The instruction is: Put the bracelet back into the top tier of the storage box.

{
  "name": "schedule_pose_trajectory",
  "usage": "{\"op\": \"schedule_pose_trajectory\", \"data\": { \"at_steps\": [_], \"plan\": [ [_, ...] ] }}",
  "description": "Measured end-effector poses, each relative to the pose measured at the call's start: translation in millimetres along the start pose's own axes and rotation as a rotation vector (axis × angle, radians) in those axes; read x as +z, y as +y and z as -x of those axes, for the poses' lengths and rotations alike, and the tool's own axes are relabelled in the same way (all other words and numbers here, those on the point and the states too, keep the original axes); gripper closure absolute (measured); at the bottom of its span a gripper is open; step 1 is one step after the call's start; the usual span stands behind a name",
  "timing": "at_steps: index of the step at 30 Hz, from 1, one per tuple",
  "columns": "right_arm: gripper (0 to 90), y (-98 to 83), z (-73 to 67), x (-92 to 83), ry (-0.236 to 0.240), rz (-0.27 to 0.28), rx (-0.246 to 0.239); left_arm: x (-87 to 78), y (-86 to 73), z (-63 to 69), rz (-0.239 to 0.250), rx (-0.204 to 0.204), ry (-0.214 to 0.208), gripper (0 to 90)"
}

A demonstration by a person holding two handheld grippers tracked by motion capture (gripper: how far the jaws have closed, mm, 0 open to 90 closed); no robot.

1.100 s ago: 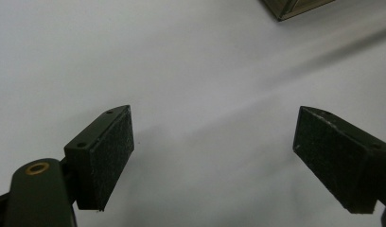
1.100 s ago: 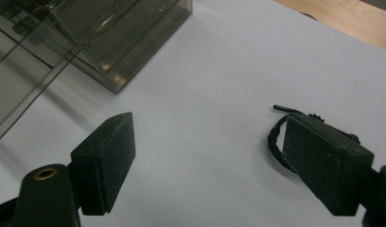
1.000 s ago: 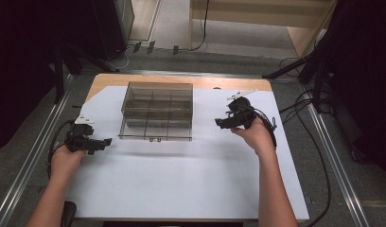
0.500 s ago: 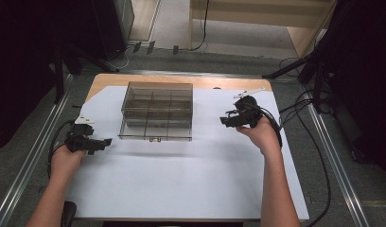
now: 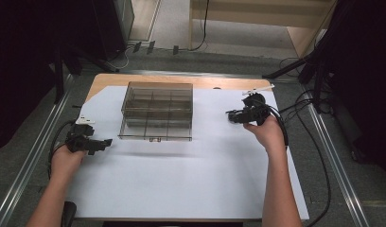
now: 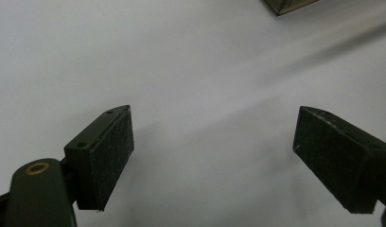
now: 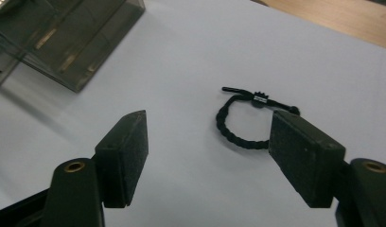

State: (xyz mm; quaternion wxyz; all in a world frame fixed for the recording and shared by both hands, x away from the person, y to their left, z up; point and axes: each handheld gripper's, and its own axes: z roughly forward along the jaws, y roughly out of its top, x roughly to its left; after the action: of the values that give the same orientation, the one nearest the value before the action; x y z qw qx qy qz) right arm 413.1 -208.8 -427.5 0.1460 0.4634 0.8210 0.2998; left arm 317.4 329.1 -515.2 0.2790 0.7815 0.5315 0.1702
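Note:
A black braided cord bracelet [image 7: 241, 140] with a small clasp lies flat on the white sheet. My right gripper [image 7: 210, 146] hovers just short of it, open, and its right jaw covers part of the loop. In the high view the right gripper [image 5: 231, 116] is held to the right of a clear compartment box [image 5: 155, 111]. The left gripper [image 5: 105, 142] sits low at the box's front left. Its jaws stand wide open over bare sheet [image 6: 212, 151], with nothing between them.
The clear box [image 7: 63, 42] has several compartments and stands at the middle back of the white sheet [image 5: 181, 179]. One box corner [image 6: 288, 4] shows in the left gripper view. Wooden table edge [image 5: 148, 79] runs behind. Cables [image 5: 300, 106] trail off the right side.
My right hand and gripper have shifted slightly to the right and away from the box. The left gripper has stayed put.

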Motion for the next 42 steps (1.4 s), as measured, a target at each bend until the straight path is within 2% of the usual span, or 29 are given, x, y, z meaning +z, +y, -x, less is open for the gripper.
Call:
{"op": "schedule_pose_trajectory", "data": {
  "at_steps": [4,11,16,18,19,22,23,25,26,27,29,31,34,42],
  "plan": [
    [30.1,0.3,3.3,1.6,-0.012,-0.004,-0.024,-1.3,-1.9,-0.8,-0.002,-0.004,0.004,14.4],
    [32.2,0.1,9.9,11.0,-0.033,-0.033,-0.023,-4.9,-6.4,-3.2,-0.002,-0.015,0.012,14.4],
    [33.6,0.2,18.0,20.4,-0.016,-0.043,0.026,-7.7,-10.5,-5.1,0.000,-0.028,0.020,14.4],
    [33.0,-0.2,19.9,23.3,-0.014,-0.044,0.012,-9.0,-12.2,-5.6,-0.001,-0.032,0.023,14.4],
    [31.7,-1.4,21.8,27.6,-0.013,-0.057,-0.005,-10.3,-13.6,-6.3,-0.004,-0.032,0.024,14.4],
    [29.7,-2.2,23.2,31.0,-0.011,-0.070,-0.005,-11.1,-14.9,-6.8,-0.001,-0.038,0.027,14.4],
    [26.2,-3.3,25.2,36.7,-0.025,-0.091,-0.001,-11.6,-15.5,-7.1,-0.002,-0.039,0.029,14.4],
    [24.3,-3.6,25.8,39.6,-0.036,-0.098,0.002,-12.2,-16.6,-7.1,0.000,-0.044,0.029,14.4],
    [18.5,-4.1,27.5,45.3,-0.053,-0.113,0.017,-12.9,-17.4,-7.5,-0.003,-0.041,0.032,14.4],
    [18.5,-4.1,27.5,45.3,-0.053,-0.113,0.017,-12.9,-17.4,-7.5,-0.003,-0.041,0.032,14.4],
    [13.2,-4.0,28.6,50.5,-0.082,-0.125,0.036,-13.5,-18.3,-7.8,-0.005,-0.044,0.036,14.4],
    [12.7,-3.5,30.8,54.5,-0.095,-0.129,0.066,-13.6,-19.2,-8.1,-0.003,-0.047,0.036,14.4],
    [6.2,-2.6,35.1,60.8,-0.125,-0.123,0.105,-14.4,-20.1,-8.4,-0.008,-0.047,0.039,14.4],
    [5.1,0.0,35.1,68.0,-0.129,-0.111,0.128,-15.7,-22.5,-8.9,-0.007,-0.054,0.043,14.4]
  ]
}}
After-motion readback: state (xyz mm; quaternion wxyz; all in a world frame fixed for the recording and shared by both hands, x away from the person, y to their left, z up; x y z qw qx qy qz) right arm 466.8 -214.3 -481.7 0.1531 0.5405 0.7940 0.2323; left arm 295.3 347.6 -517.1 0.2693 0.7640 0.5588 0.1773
